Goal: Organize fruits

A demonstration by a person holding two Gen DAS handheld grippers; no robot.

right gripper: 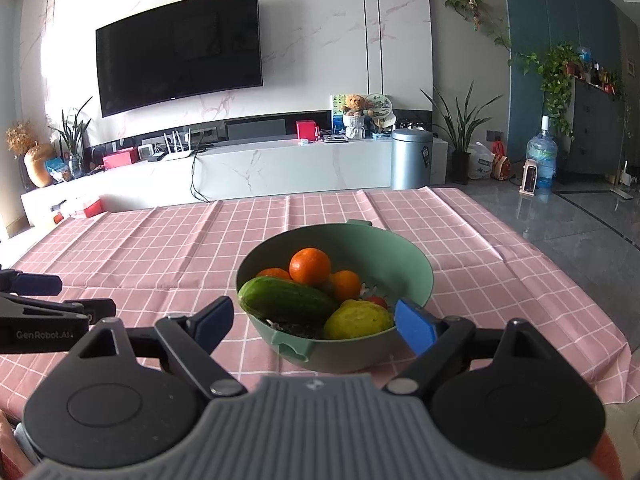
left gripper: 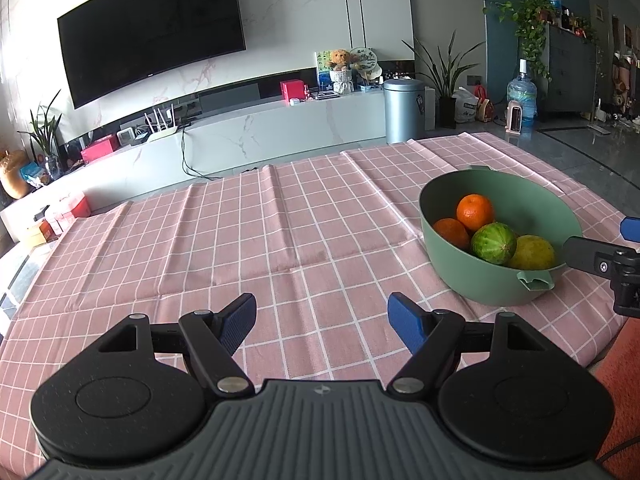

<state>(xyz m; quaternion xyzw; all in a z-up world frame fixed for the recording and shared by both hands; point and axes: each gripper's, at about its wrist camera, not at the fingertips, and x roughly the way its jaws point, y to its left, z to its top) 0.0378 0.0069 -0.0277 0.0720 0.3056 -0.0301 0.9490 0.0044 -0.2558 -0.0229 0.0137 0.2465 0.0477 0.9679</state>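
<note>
1. Left wrist view: the left gripper (left gripper: 322,318) hovers over a pink checked tablecloth (left gripper: 240,232) with its blue-padded jaws spread wide and nothing between them.
2. To its right on the cloth sits a green bowl (left gripper: 448,264) (it has small tab handles on its rim). Inside lie two oranges (left gripper: 475,211), a green cucumber (left gripper: 493,243) seen end-on, and a yellow lemon (left gripper: 534,254).
3. At the far right edge of this view, part of the right gripper (left gripper: 600,256) reaches in beside the bowl.
4. Right wrist view: the right gripper (right gripper: 316,320) is also wide open and holds nothing. Its fingers flank the near side of the green bowl (right gripper: 412,272), one blue pad just at the bowl's right rim.
5. From here the bowl holds three oranges (right gripper: 310,266), the cucumber (right gripper: 286,300) lying lengthwise, the lemon (right gripper: 357,320), and a small red item (right gripper: 376,301) too hidden to name.
6. The left gripper (right gripper: 44,308) shows at the left edge, well apart from the bowl.
7. Behind the table, a dark television (right gripper: 178,50) hangs on a marble wall.
</note>
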